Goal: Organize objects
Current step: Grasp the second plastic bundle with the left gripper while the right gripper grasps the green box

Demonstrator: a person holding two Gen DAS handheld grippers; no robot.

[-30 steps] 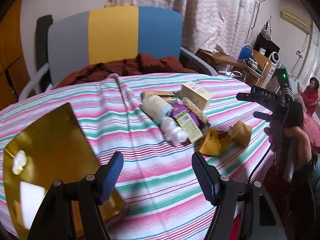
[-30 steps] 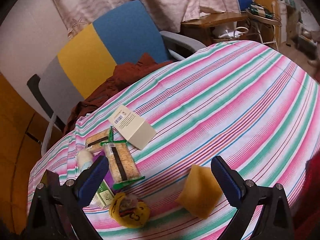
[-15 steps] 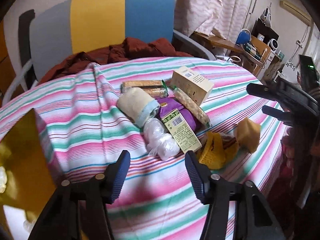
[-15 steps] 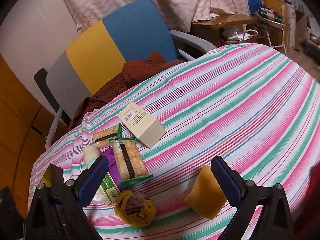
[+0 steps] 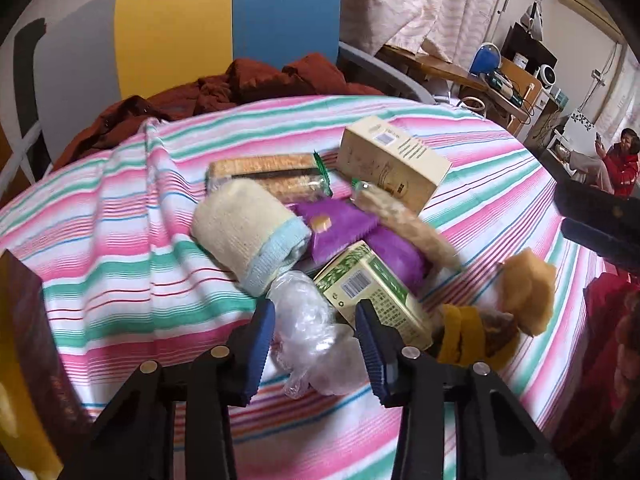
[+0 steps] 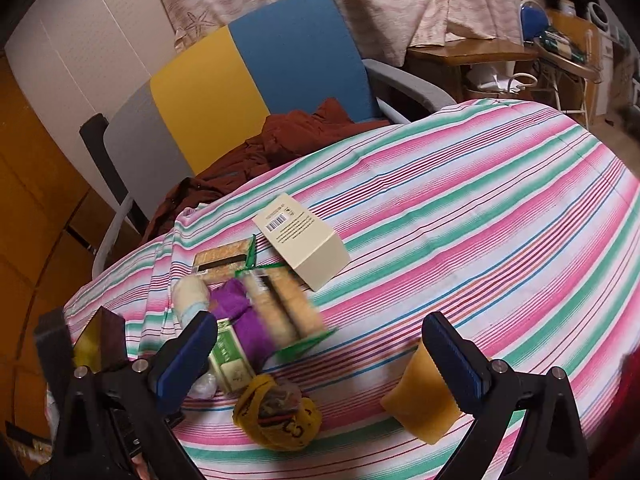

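Observation:
A pile lies on the striped tablecloth: a cream box, a cracker pack, a rolled cream sock, a purple pouch, a green box and a clear plastic bag. My left gripper is open, its fingers standing close on either side of the bag. My right gripper is wide open above the table. A yellow sock ball lies below it and a yellow sponge lies by its right finger.
A gold box stands at the table's left edge. Behind the table is a grey, yellow and blue chair with a rust-red garment on it. A person in red sits far right by a cluttered desk.
My left gripper has moved forward from beside the gold box to the pile, and its fingers have narrowed around the plastic bag. The right gripper has shifted only slightly.

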